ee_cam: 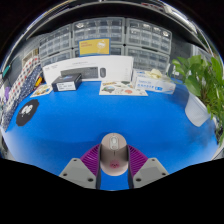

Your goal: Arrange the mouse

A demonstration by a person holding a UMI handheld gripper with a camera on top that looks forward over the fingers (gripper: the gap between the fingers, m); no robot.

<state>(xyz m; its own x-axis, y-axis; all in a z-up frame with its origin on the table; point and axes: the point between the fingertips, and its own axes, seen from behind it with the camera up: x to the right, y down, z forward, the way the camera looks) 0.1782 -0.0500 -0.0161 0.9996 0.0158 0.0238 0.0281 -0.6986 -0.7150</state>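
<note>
My hand-held gripper (113,168) points toward twelve o'clock over a blue surface (90,120); between my two fingers sits the mouse (114,146), a grey rounded one, with the purple pads (97,156) close against its flanks at nine and three o'clock; both pads look to be pressing on it, so I hold it clamped; whether its underside touches the surface or hangs just above it I cannot tell.

Well beyond the mouse, toward twelve o'clock, a white board (100,68) stands at the back of the surface; a small dark thing (102,72) rests in front of it, too small to name; at eleven o'clock from the mouse a dark box (70,80) sits, and near it at twelve some flat printed sheets (122,89) lie on the blue; at one o'clock a light box with printing (153,82) lies near the surface's far edge.

At ten o'clock, far out, a round black disc (27,112) lies flat; at two o'clock green leaves of a plant (200,75) lean in over the surface's side; behind everything, at twelve o'clock, shelves of small drawers (110,35) run across the wall, with a yellow panel (94,46) among them.
</note>
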